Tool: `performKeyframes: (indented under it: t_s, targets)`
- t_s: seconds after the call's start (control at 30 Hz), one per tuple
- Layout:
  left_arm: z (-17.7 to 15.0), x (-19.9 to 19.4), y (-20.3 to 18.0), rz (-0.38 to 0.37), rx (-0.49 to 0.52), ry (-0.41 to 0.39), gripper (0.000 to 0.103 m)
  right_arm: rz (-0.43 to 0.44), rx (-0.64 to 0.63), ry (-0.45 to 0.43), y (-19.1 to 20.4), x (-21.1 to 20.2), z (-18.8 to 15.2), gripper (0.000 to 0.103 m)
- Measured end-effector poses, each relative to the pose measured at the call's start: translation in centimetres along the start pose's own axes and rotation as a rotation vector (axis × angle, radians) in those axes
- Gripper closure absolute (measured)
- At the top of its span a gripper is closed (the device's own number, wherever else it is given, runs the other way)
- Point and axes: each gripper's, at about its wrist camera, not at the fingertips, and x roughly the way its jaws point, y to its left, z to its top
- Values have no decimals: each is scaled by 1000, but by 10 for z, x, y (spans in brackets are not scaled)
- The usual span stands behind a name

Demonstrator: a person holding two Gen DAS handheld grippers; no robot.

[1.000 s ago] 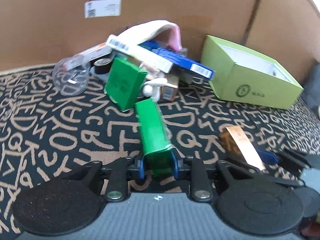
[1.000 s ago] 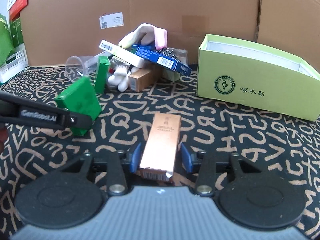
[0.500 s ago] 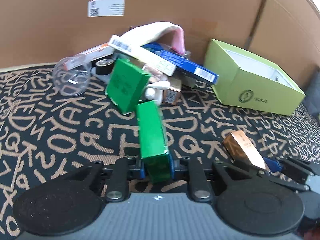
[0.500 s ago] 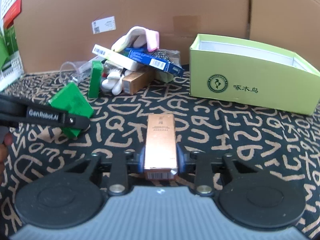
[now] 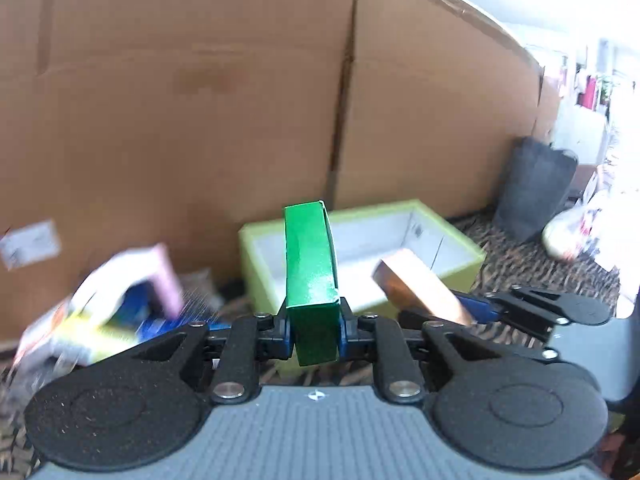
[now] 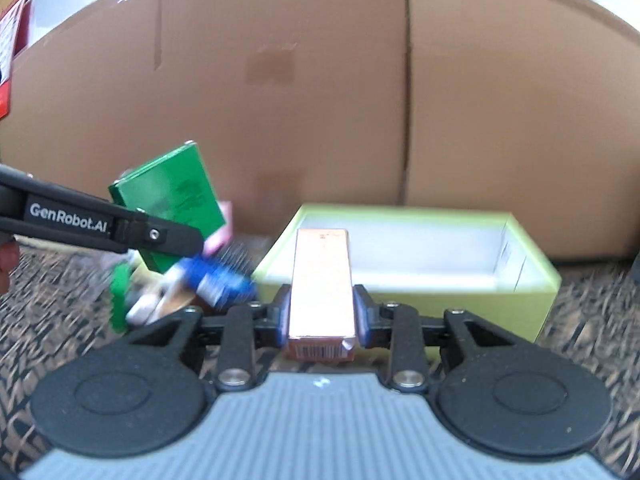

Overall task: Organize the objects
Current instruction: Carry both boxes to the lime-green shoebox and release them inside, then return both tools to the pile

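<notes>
The left gripper squeezes a green box and the right gripper squeezes a copper box (both point forward), with the open lime box just ahead, nearer the right one.

A tall cardboard wall closes off the back, with a vertical seam running down it and a white label stuck low on the left. A dark patterned cloth covers the tabletop. To the right a dark bag stands against the cardboard, and beyond it the room is washed out by bright light.
</notes>
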Motion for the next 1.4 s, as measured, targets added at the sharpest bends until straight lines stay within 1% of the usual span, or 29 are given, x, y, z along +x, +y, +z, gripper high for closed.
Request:
performKeyframes:
  t_s: [0.07,0.13,0.27,0.33,0.43,0.53,0.57,0.6,0.63,0.67,0.7,0.73,0.77,0.87,0.93,1.0,1.1,1.17,1.23,1.37,1.4]
  targets:
    - [18,23,-1,-21,-17,13,84,-36,-9,-9,-12,15,17,73]
    - [29,49,-2,-13,-25,40,84,-71,-19,1,-22,34,28,73]
    - [34,101,2,9,-31,107,84,-123,-28,73,-45,81,38,73]
    - [33,123,4,27,-23,135,84,-122,-12,121,-56,105,38,73]
    - [31,148,7,37,-16,174,84,-93,31,193,-70,137,36,73]
    - [31,160,8,49,-2,174,83,-75,33,241,-73,160,33,72]
    - [31,162,8,48,2,163,80,-71,28,252,-73,166,33,72]
    - [31,163,9,44,1,148,59,-65,20,267,-72,173,32,72]
    - [32,163,10,41,-6,144,40,-56,12,283,-72,179,31,63]
    - [33,161,9,49,-13,143,15,-46,3,299,-72,184,30,52]
    - [33,155,9,60,-23,112,11,-50,-4,308,-72,187,30,30]
    - [35,150,9,80,-30,73,11,-68,-10,299,-72,186,30,25]
    - [35,144,9,94,-28,45,11,-87,-20,275,-73,182,30,25]
    - [35,120,7,88,-32,-16,11,-124,-47,219,-77,165,35,21]
    - [34,98,6,90,-61,-53,11,-137,-44,174,-77,147,39,10]
    - [26,75,5,85,-78,-83,11,-142,-44,115,-75,125,40,0]
    - [7,38,8,98,-111,-114,11,-134,-58,58,-65,93,34,0]
    - [-7,17,15,100,-155,-103,10,-108,-62,45,-60,76,26,0]
    - [-25,3,21,95,-205,-87,10,-80,-56,39,-45,59,17,0]
    - [-65,-17,32,124,-290,-54,10,-34,-30,30,-11,16,-4,0]
    - [-76,-24,36,128,-313,-47,10,-25,-23,33,-6,10,-9,0]
